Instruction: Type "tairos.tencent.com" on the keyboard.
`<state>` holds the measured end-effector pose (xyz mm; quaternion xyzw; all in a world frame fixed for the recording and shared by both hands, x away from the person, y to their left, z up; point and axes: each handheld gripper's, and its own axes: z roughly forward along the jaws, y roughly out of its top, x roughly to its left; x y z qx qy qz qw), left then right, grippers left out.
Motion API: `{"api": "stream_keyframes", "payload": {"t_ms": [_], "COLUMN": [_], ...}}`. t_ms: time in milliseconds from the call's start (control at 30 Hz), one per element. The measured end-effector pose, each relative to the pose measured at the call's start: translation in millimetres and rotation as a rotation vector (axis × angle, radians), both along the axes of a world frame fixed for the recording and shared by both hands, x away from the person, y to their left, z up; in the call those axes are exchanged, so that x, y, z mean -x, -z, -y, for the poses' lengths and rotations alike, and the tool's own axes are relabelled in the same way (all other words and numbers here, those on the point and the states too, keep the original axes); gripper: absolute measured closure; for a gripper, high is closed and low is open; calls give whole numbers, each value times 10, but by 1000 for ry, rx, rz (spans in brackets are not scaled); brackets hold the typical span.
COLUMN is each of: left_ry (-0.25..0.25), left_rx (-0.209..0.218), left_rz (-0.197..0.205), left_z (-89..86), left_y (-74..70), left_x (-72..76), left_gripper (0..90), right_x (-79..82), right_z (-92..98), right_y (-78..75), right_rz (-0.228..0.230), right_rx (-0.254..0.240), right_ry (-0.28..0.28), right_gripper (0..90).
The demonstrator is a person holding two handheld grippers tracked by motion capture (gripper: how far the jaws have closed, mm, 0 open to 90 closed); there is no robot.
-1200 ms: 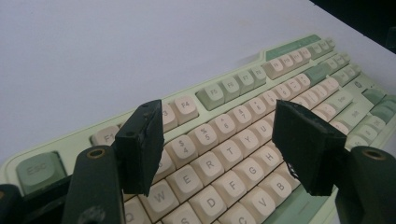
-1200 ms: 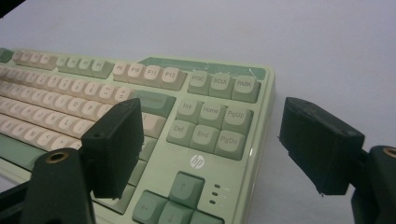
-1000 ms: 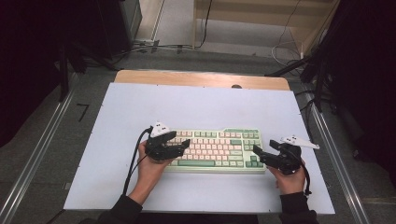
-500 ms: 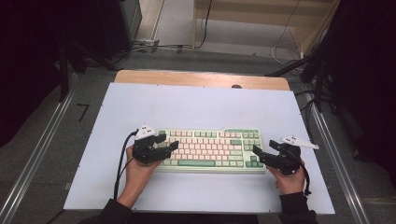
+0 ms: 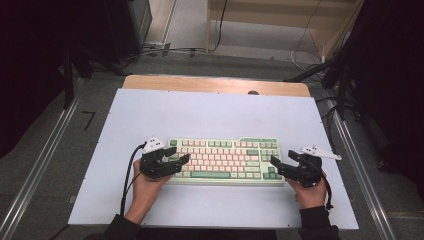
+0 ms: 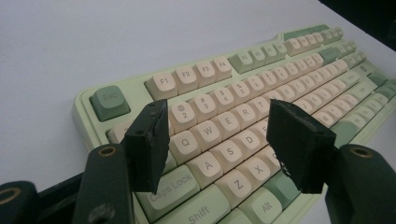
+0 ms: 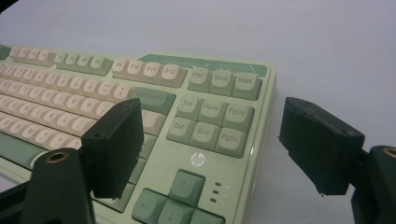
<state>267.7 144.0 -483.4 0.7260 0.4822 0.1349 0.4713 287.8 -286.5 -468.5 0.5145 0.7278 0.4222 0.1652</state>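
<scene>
A pale green keyboard (image 5: 225, 160) with cream and green keys lies near the front of the white mat (image 5: 210, 112). My left gripper (image 5: 180, 154) hovers at its left end. In the left gripper view the keyboard (image 6: 243, 93) lies under my left gripper (image 6: 217, 121); the jaws stand apart above the letter keys and have just been closing a little, with nothing gripped between them. My right gripper (image 5: 283, 157) is open at the right end. In the right gripper view one jaw of my right gripper (image 7: 210, 116) is over the keyboard (image 7: 196, 140) and the other hangs past its right edge.
A wooden table edge (image 5: 215, 84) shows behind the mat. Metal rails (image 5: 40, 165) run along both sides of the table. Cables trail over the floor beyond (image 5: 165, 50). Bare mat lies behind and in front of the keyboard.
My left hand has slid left along the keyboard, from over the keys to its left end. The right hand and the keyboard have stayed put.
</scene>
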Motion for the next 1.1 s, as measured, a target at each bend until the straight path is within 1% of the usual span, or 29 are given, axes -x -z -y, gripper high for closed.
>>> {"api": "stream_keyframes", "payload": {"t_ms": [200, 300, 333, 367, 400, 433, 533, 567, 600, 633, 867, 1100], "left_ry": [1, 5, 7, 9, 15, 16, 28, 31, 36, 41, 40, 35], "left_rx": [-1, 1, 1, 3, 10, 15, 17, 16, 12, 3, -15, -24], "left_rz": [-2, -9, -9, -10, -11, -12, -13, -16, -16, -27, -33, -36], "left_z": [-2, 2, 0, -3, -9, -11, -28, -29, -27, -20, -11, -16], "left_y": [26, 60, 68, 74, 75, 73, 67, 68, 71, 78, 94, 102], "left_x": [25, 42, 43, 43, 43, 43, 47, 47, 44, 38, 23, 16], "left_gripper": [425, 486, 522, 522, 561, 658, 811, 811, 883, 900, 900, 900], "right_x": [3, 6, 7, 7, 8, 8, 8, 8, 7, 6, 9, 9], "right_z": [1, 5, 6, 6, 5, 5, 4, 4, 2, 1, -5, -8], "right_y": [0, -3, -4, -4, -5, -5, -3, -3, -2, -1, -1, 0], "right_rz": [1, 0, 0, 0, 0, 2, 1, 1, 1, 1, -2, -2], "right_rx": [-1, -3, -4, -4, -5, -5, -5, -5, -5, -4, -5, -4], "right_ry": [0, 2, 1, 1, 1, -1, -3, -3, -3, -3, -3, -5], "right_gripper": [201, 201, 201, 201, 201, 201, 201, 201, 201, 201, 201, 201]}}
